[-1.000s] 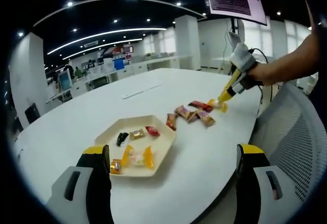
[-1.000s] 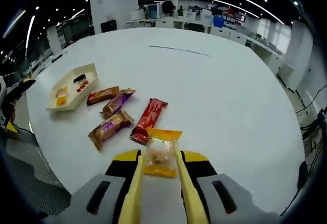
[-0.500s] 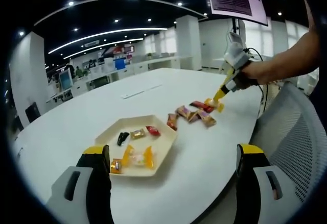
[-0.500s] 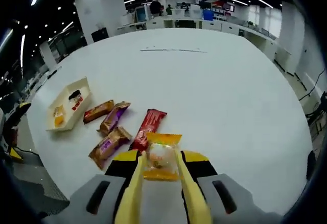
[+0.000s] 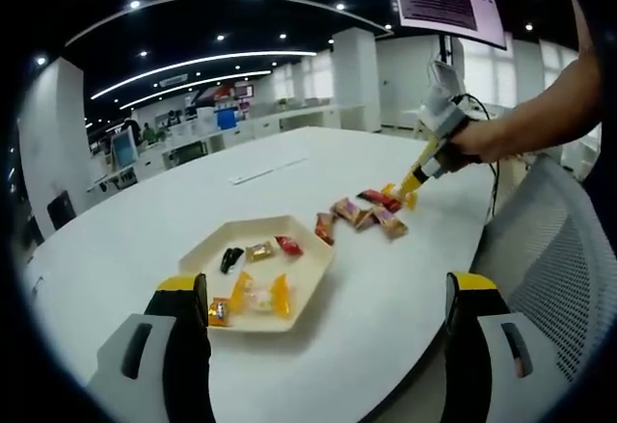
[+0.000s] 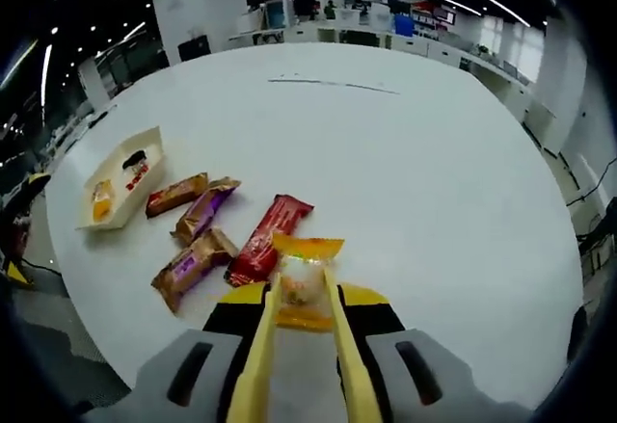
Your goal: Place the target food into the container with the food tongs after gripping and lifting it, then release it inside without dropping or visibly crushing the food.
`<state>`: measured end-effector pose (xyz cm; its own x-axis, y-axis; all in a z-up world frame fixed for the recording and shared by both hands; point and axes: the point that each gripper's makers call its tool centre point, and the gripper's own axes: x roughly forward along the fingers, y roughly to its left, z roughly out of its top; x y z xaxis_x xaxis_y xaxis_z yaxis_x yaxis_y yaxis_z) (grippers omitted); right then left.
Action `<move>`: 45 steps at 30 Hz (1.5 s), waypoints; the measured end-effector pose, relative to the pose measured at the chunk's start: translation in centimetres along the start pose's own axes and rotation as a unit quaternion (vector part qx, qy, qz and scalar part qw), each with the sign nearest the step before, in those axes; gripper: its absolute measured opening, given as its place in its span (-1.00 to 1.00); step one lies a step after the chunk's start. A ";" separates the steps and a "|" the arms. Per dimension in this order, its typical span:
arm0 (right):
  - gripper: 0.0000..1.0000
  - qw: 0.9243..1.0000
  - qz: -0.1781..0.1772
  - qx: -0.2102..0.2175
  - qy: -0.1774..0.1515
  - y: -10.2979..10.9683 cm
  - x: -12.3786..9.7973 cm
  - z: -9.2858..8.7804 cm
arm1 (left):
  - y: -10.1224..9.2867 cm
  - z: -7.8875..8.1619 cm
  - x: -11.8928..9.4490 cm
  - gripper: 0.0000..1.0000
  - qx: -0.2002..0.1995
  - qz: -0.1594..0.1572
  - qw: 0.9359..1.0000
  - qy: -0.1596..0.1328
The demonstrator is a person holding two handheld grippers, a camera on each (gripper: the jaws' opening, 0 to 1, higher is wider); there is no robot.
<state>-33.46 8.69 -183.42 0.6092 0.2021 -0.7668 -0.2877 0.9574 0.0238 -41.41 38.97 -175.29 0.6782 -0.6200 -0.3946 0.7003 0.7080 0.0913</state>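
Note:
My right gripper (image 6: 304, 315) is shut on yellow food tongs (image 6: 260, 365). The tongs pinch a yellow-edged, clear-wrapped snack (image 6: 304, 283), held just above the white table (image 6: 415, 153) beside a red bar (image 6: 268, 250). In the left gripper view, a hand holds that gripper (image 5: 441, 134) at the far right, with the snack (image 5: 399, 192) at the tongs' tip. The cream tray (image 5: 307, 267) holds several wrapped sweets. It lies close in front of my left gripper (image 5: 328, 346), whose jaws stand wide apart with nothing between them. In the right gripper view the tray (image 6: 149, 144) sits far left.
Several wrapped bars (image 6: 193, 261) lie in a loose cluster between the tray and the tongs; in the left gripper view the bars (image 5: 362, 215) sit right of the tray. A mesh chair back (image 5: 549, 269) stands at the table's right edge. Office desks fill the background.
The tongs with the snack have drifted a little left, toward the cluster of bars. The left gripper and the tray have stayed put.

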 end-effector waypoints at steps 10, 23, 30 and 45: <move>-0.55 1.000 0.013 -0.012 -0.006 -0.1 -0.5 0.8 | 0.0 -0.1 0.0 0.98 0.002 -0.001 1.000 0.001; -0.54 0.999 0.020 -0.032 -0.017 -0.8 -1.8 3.1 | -0.3 0.0 0.1 0.98 0.006 -0.009 1.000 -0.001; -0.54 0.998 0.026 -0.045 -0.022 -0.8 -2.3 4.5 | -0.5 0.0 0.1 0.99 0.009 -0.011 1.000 0.000; -0.53 0.992 0.050 -0.114 -0.022 0.3 -2.9 10.2 | -0.4 0.2 0.0 0.99 0.011 -0.008 1.000 -0.004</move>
<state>-27.81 10.47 -174.68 0.5999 0.3079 -0.7385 -0.5045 0.8620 -0.0504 -41.66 38.61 -175.10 0.6688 -0.6337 -0.3886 0.7155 0.6907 0.1049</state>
